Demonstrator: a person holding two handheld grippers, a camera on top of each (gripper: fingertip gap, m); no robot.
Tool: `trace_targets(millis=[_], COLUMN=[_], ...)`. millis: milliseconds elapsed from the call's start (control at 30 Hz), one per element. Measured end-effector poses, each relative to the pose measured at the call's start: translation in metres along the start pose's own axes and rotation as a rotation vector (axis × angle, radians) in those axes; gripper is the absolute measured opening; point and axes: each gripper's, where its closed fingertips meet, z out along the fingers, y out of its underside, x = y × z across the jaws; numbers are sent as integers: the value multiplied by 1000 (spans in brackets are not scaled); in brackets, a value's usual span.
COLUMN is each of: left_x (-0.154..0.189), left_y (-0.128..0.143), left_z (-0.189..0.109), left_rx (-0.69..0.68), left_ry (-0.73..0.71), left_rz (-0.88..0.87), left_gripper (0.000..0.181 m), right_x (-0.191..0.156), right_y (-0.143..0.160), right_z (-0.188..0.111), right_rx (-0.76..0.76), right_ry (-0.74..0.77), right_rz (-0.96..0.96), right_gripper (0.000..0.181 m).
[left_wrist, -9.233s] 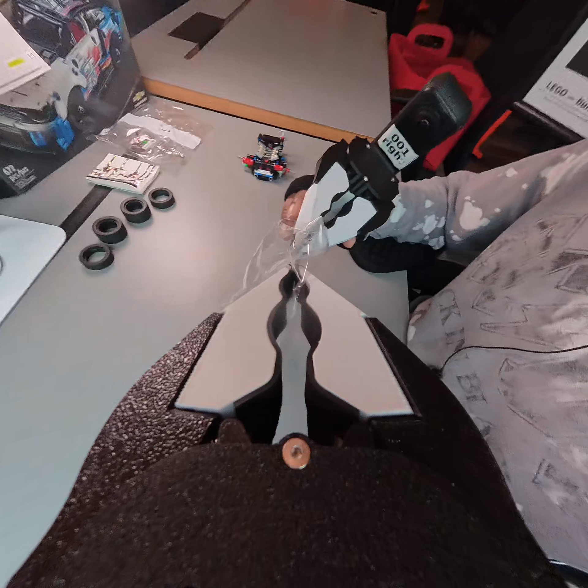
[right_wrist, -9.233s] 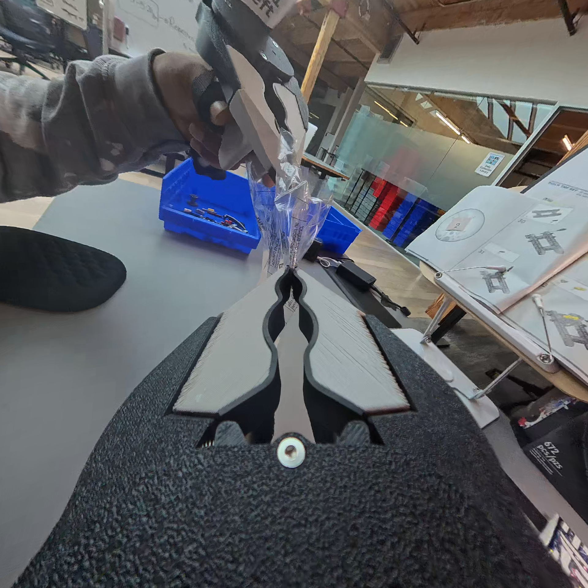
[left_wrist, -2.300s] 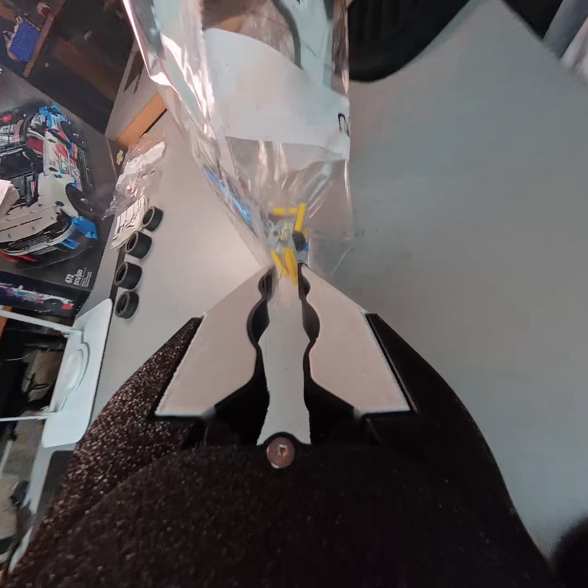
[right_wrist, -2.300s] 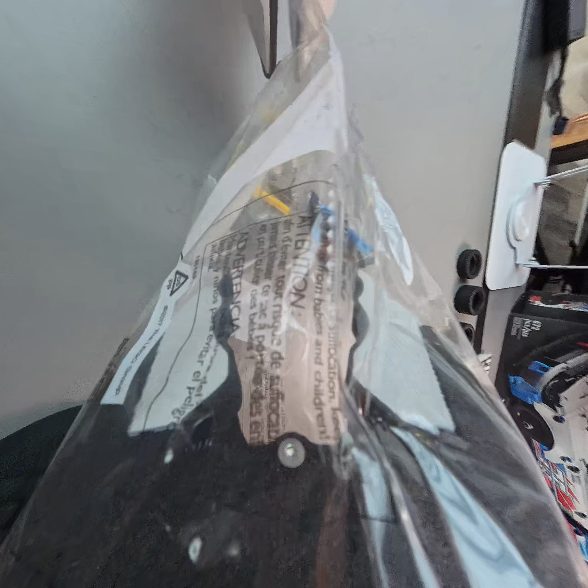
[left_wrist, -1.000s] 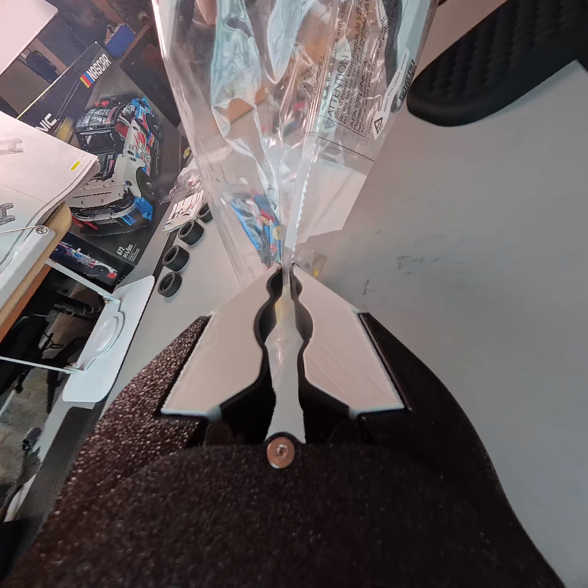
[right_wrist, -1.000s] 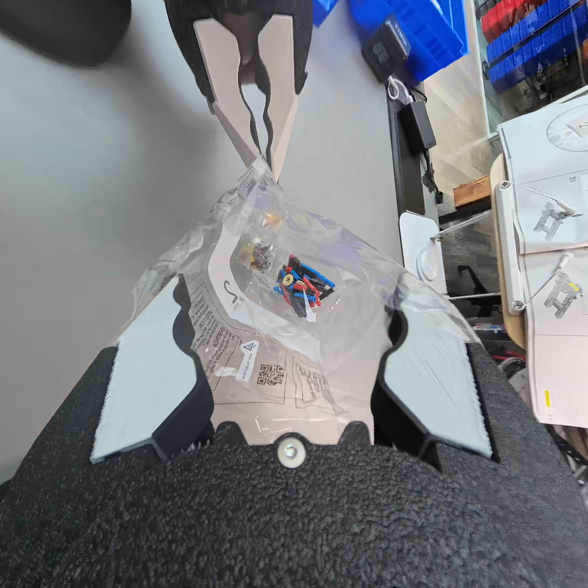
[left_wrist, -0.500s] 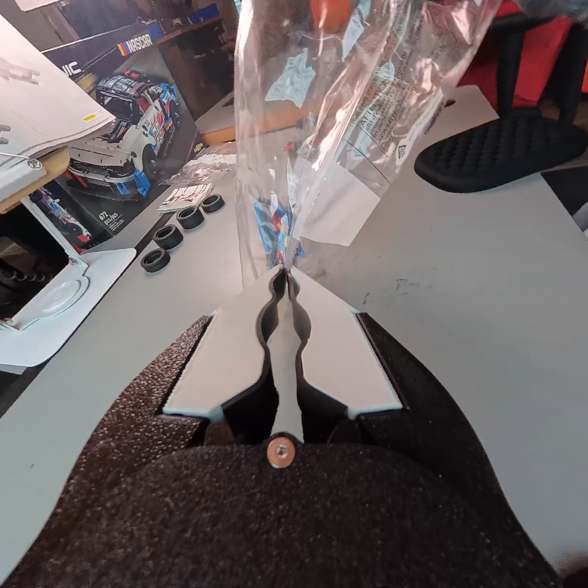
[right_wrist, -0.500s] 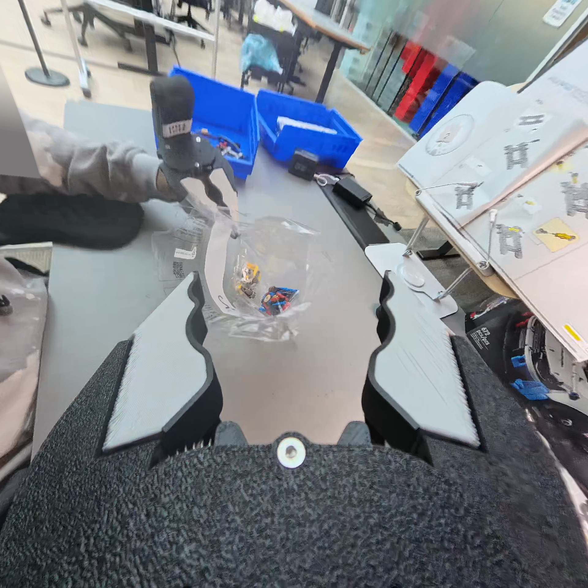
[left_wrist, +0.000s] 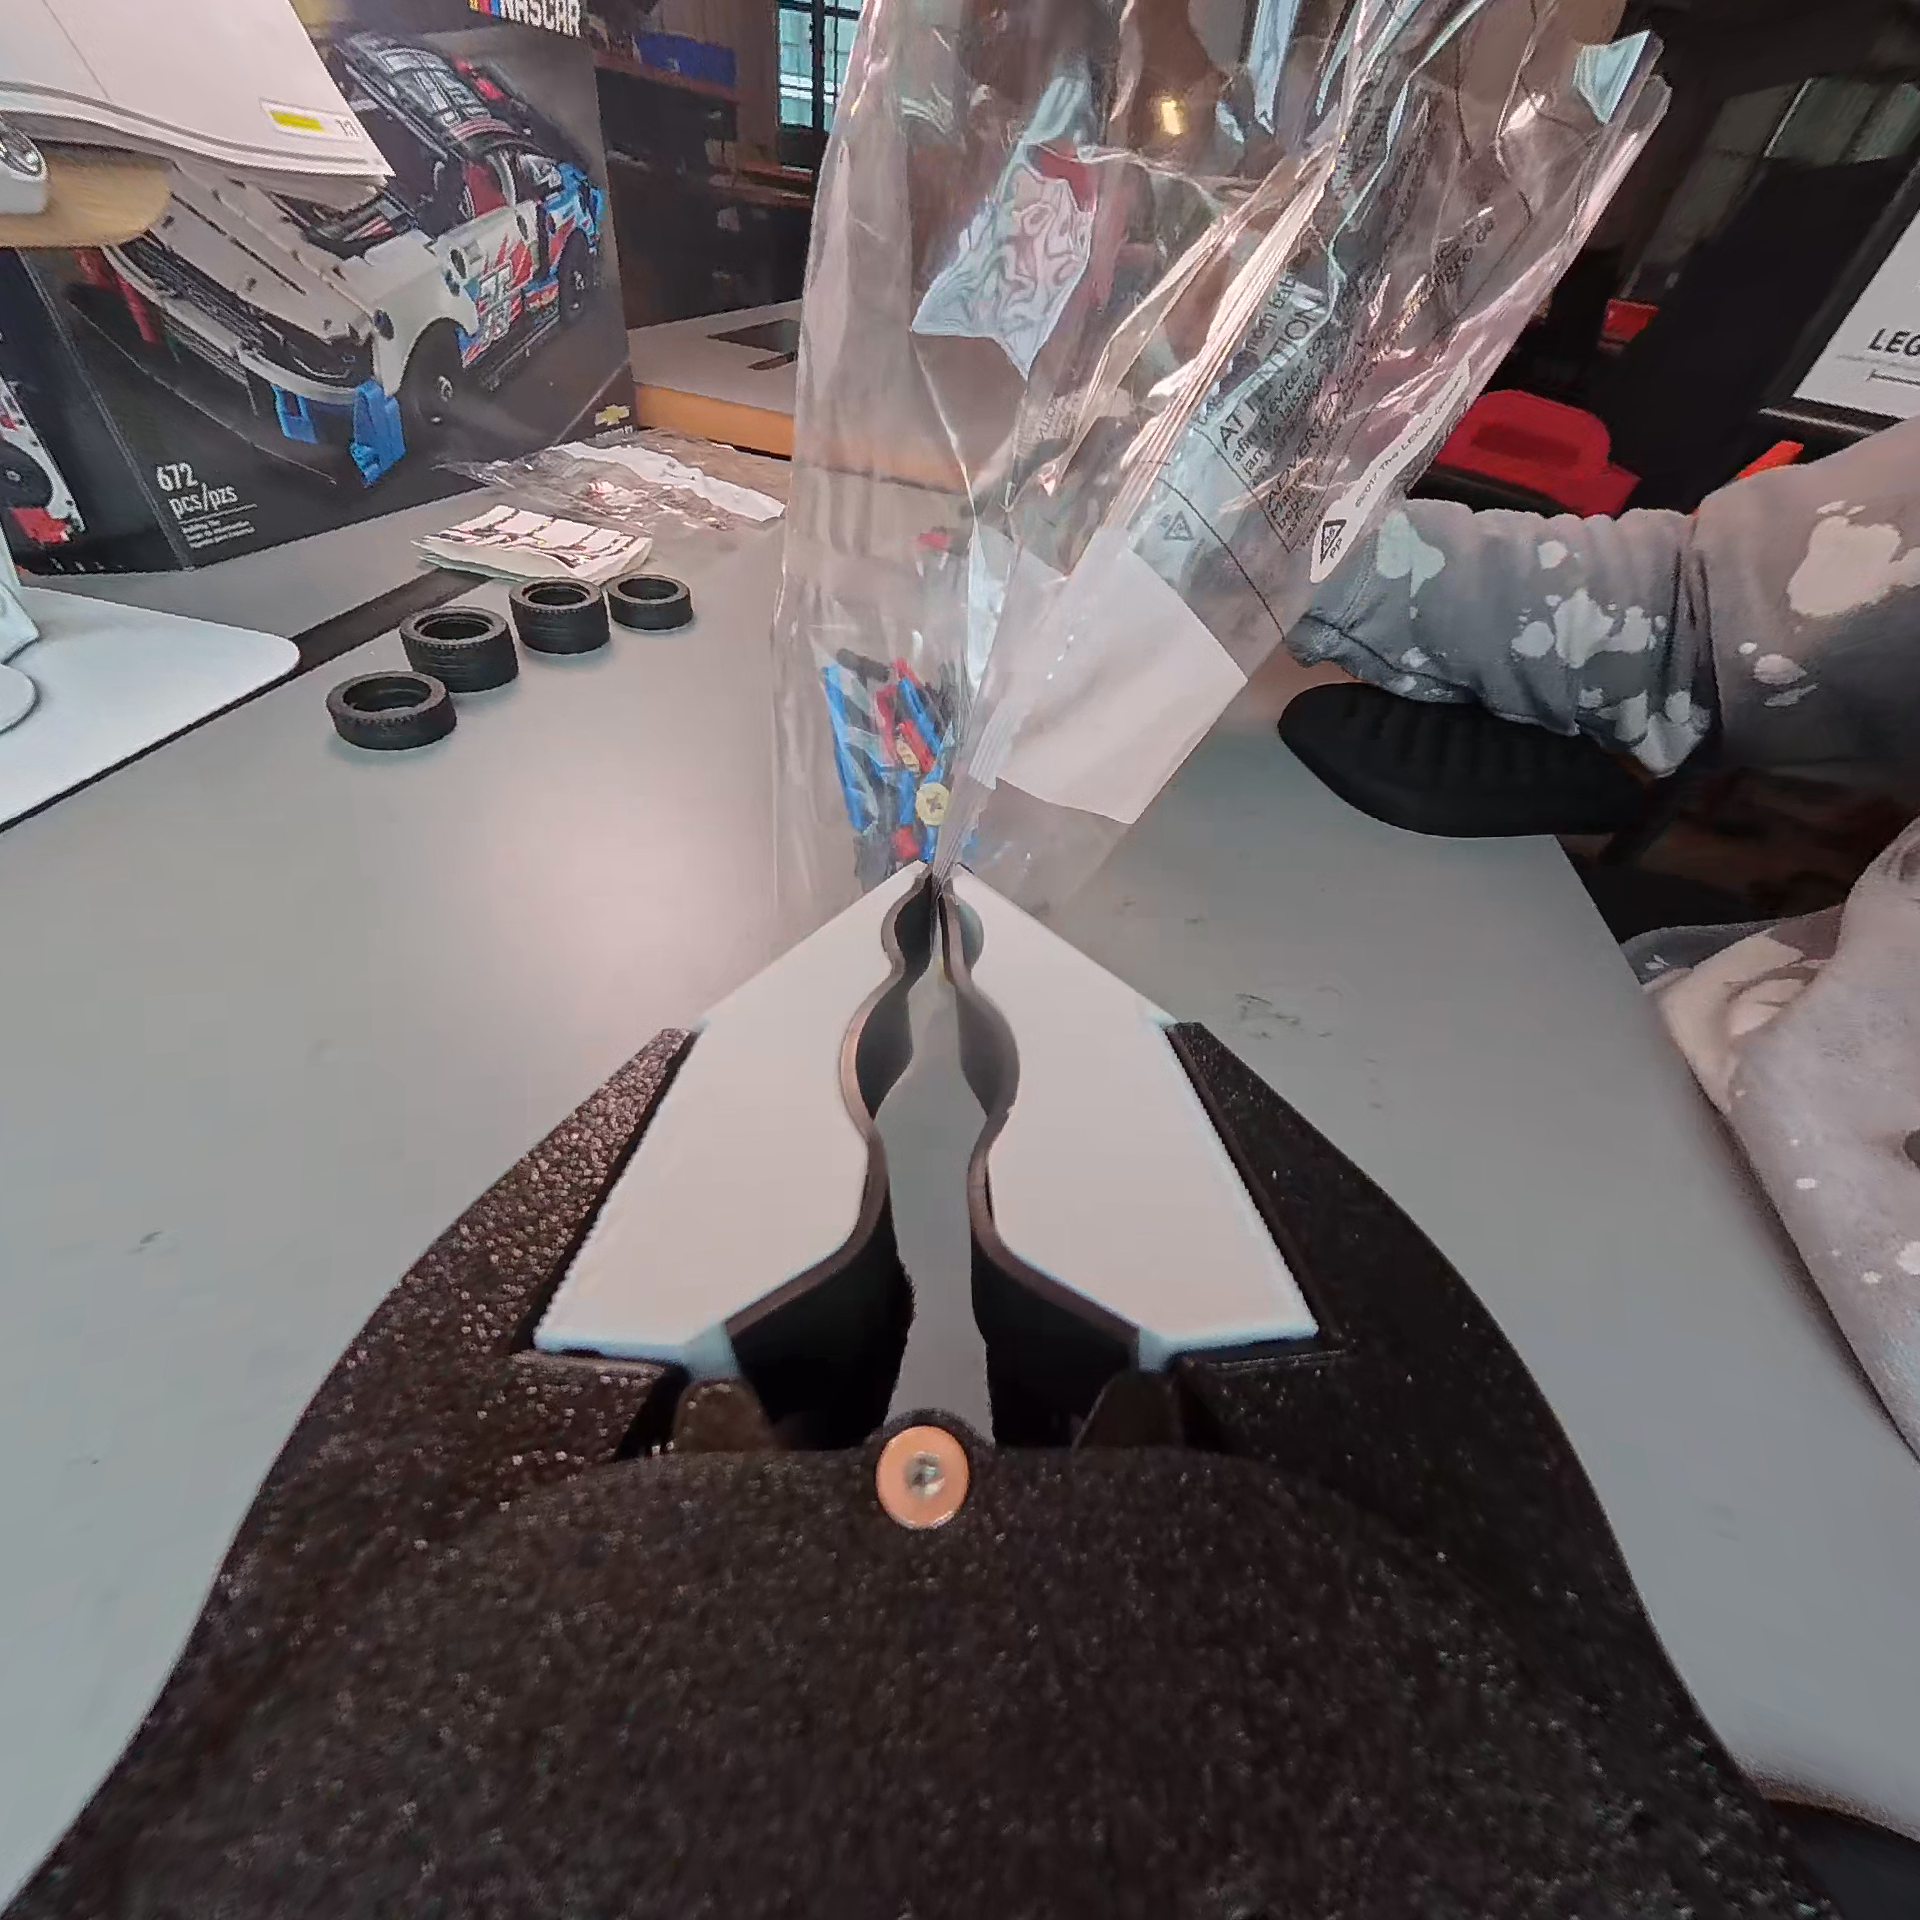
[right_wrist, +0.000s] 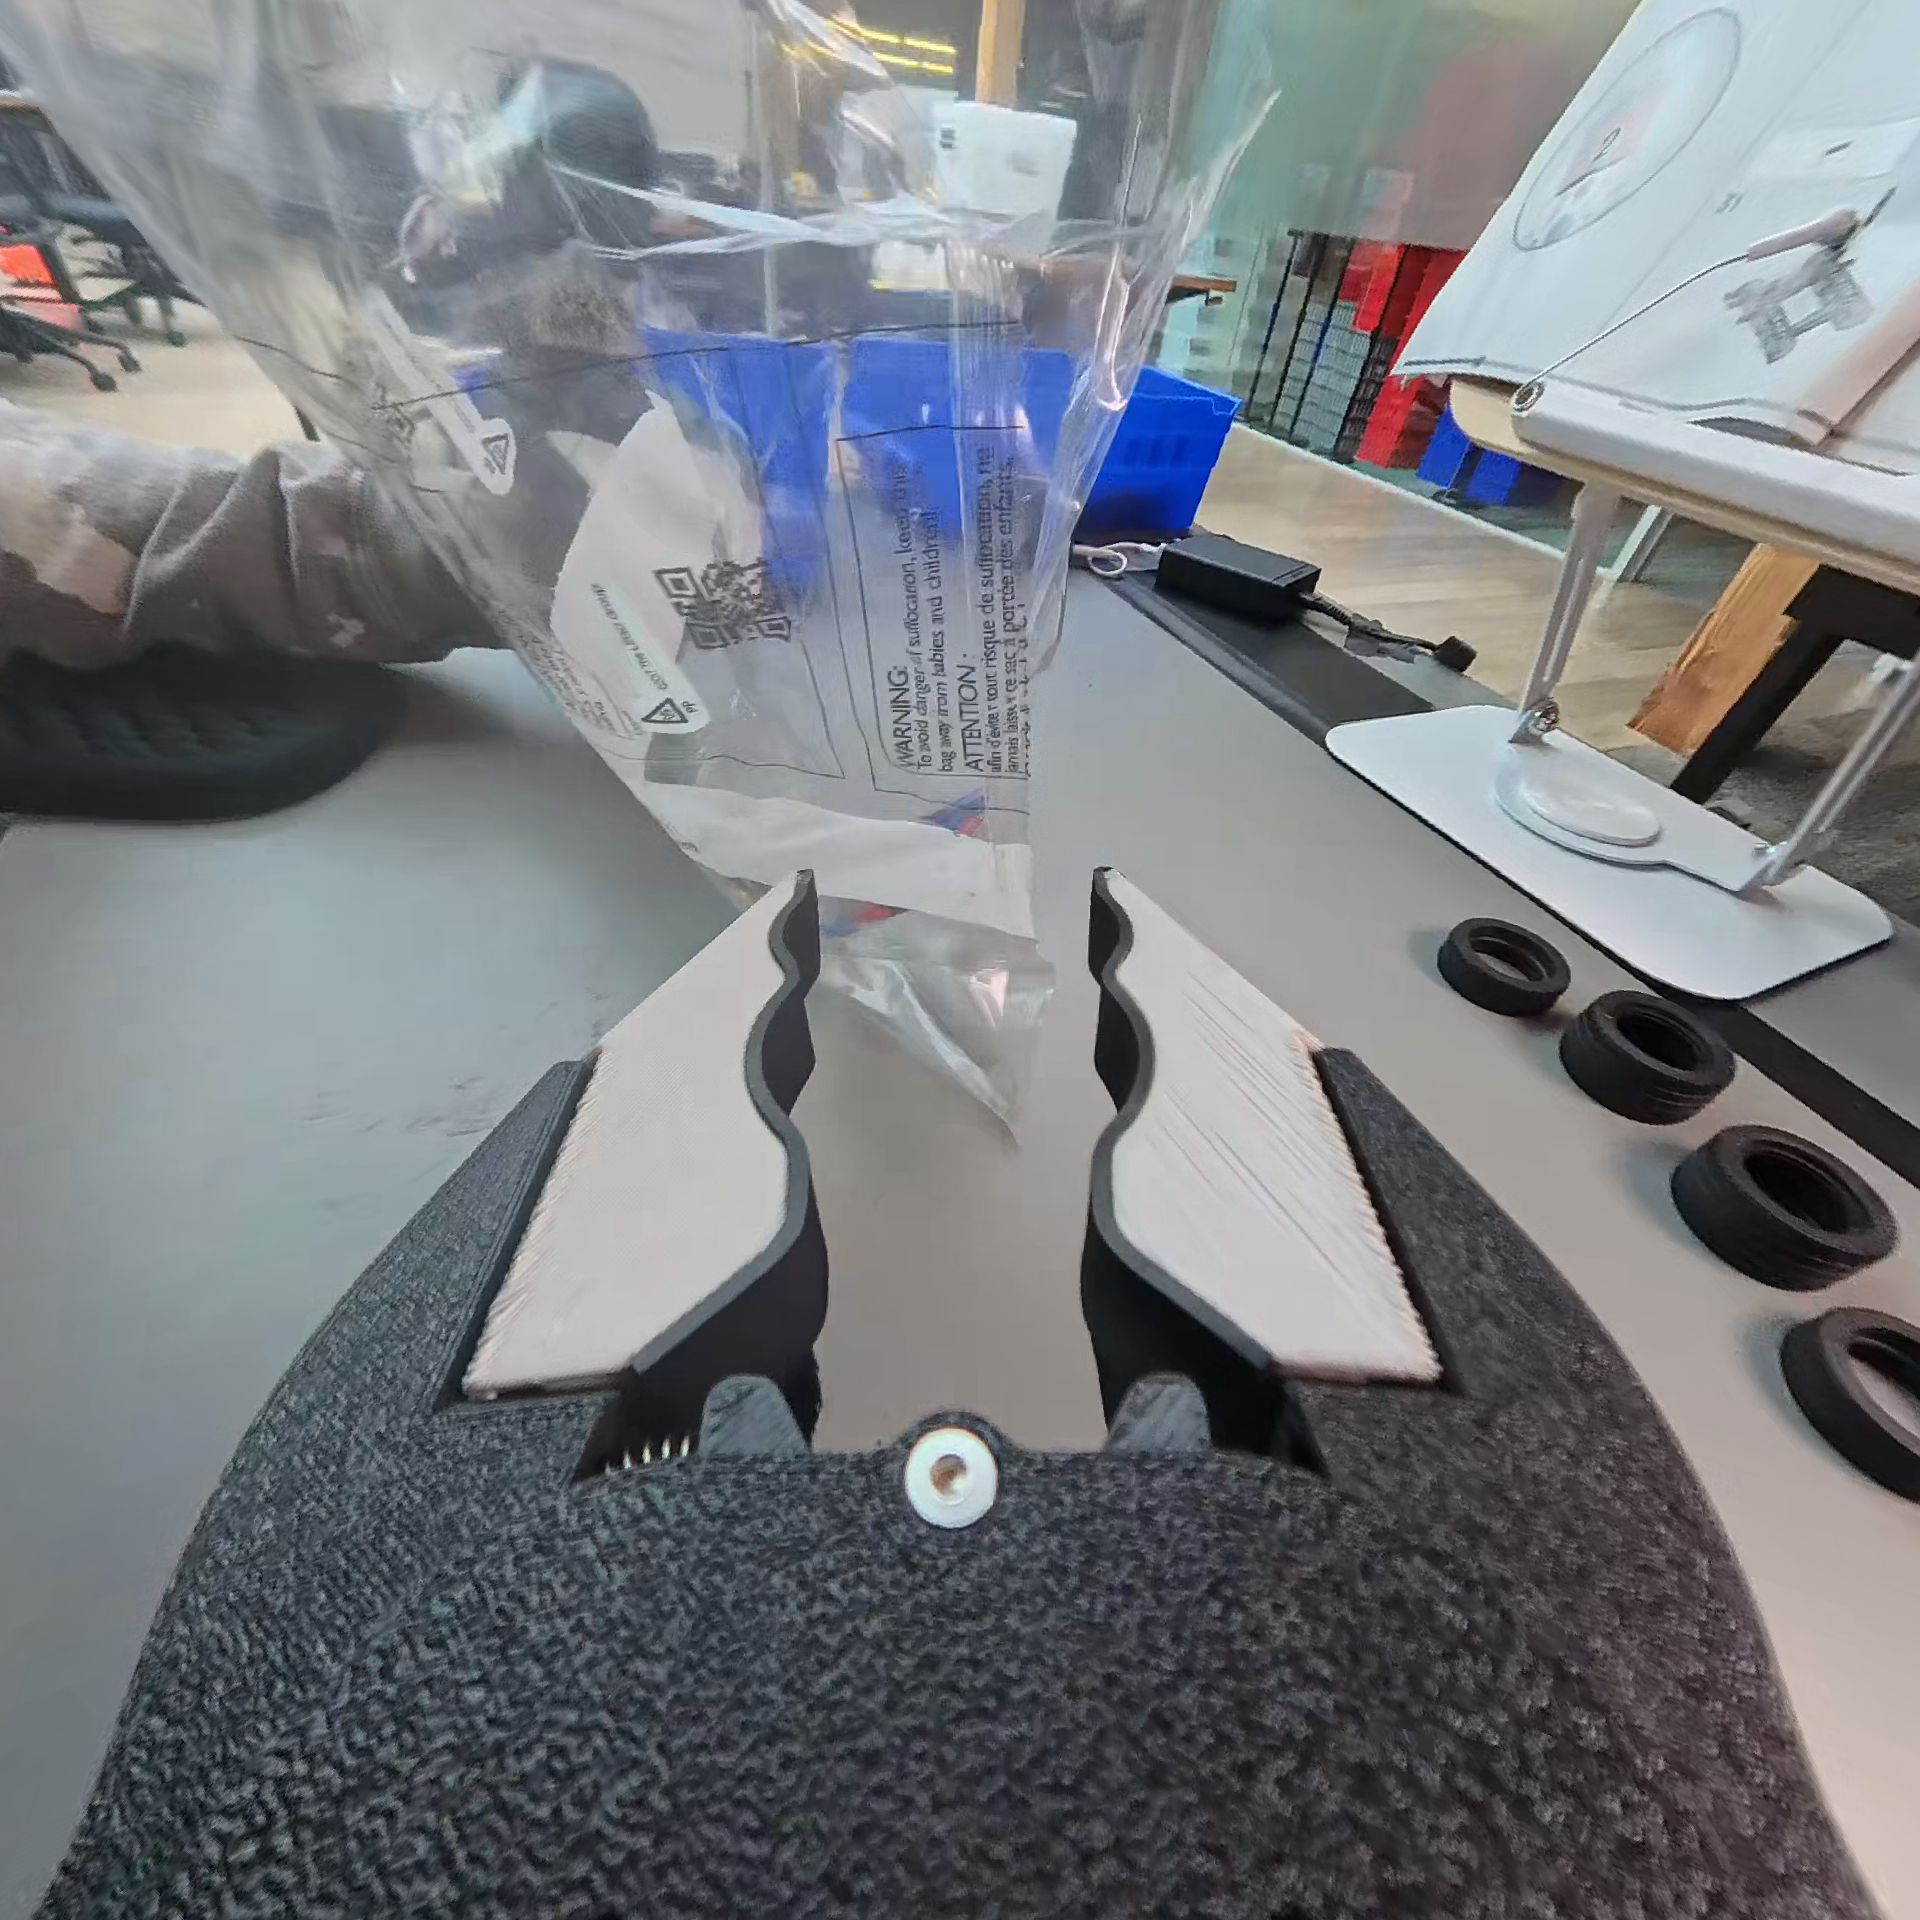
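Note:
My left gripper (left_wrist: 940, 881) is shut on the bottom corner of a clear plastic bag (left_wrist: 1122, 343) and holds it upright above the grey table (left_wrist: 312, 987). Small blue, red and black toy parts (left_wrist: 894, 727) lie in the bag's low end, just above my fingertips. In the right wrist view the same bag (right_wrist: 790, 499) hangs in front of my right gripper (right_wrist: 951, 883), which is open and empty. A torn loose corner of the bag (right_wrist: 935, 997) hangs between its fingers. A sleeved arm (right_wrist: 208, 540) shows behind the bag.
Several black toy tyres (left_wrist: 457, 649) lie in a row at left, also in the right wrist view (right_wrist: 1647, 1055). A toy car box (left_wrist: 312, 260), a sticker sheet (left_wrist: 535, 540), a white book stand (right_wrist: 1621, 831), blue bins (right_wrist: 1143, 457), a black power adapter (right_wrist: 1236, 571) and a black pad (left_wrist: 1455, 769) surround the table.
My right gripper has let go of the bag, opened wide, drawn back, then come close again with its jaws narrower. My left gripper has swung the bag upright, still shut on its corner.

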Motion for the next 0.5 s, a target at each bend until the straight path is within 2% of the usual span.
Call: trace_targets(millis=[67, 200, 500], left_x=[0, -5, -11], left_y=[1, 7, 11], left_z=[1, 0, -6], left_rx=[-7, -40, -63], left_ry=[3, -37, -55], left_rz=[-4, 6, -67], left_gripper=[0, 1, 0], right_x=[0, -16, -32], right_y=[3, -4, -12], right_z=[15, 25, -3], right_rx=[-8, 27, 26], right_ry=[-44, -138, -183], right_rz=[12, 9, 43], right_gripper=[48, 6, 1])
